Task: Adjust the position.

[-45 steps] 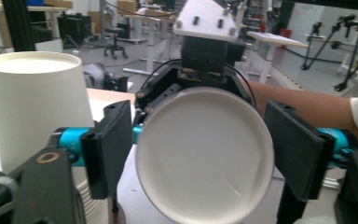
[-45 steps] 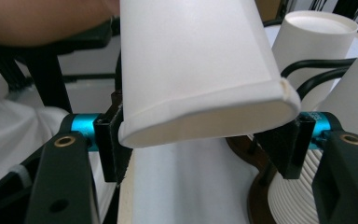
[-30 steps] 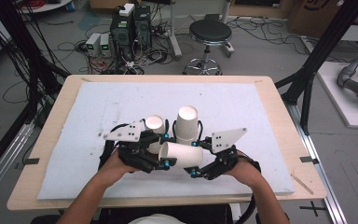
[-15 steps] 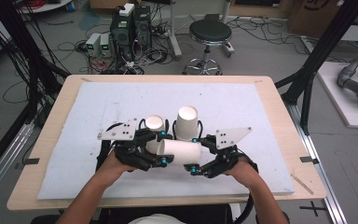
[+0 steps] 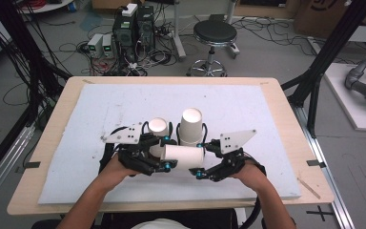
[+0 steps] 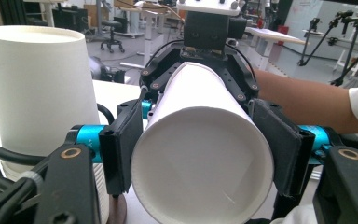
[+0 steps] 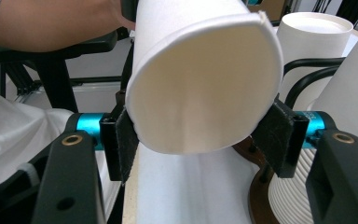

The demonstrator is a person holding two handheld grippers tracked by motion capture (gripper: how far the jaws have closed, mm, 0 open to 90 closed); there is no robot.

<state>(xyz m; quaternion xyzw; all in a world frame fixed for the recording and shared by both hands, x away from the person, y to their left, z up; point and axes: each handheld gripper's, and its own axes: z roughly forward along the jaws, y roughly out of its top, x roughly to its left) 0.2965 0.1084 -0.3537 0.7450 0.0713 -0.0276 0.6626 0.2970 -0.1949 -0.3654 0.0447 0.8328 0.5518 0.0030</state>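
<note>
High view — both hands low at the table's near edge, left gripper (image 5: 167,153) and right gripper (image 5: 201,161) facing, sideways paper cup (image 5: 184,153) clamped between. Left gripper view — jaws pinch its open rim. Right gripper view — jaws squeeze its base.

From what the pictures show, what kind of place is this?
Most likely a robotics lab or workshop. Computers with loose cables stand on the grey floor beyond the table, beside a stool, and a grey robot arm lies on a platform at the right.
</note>
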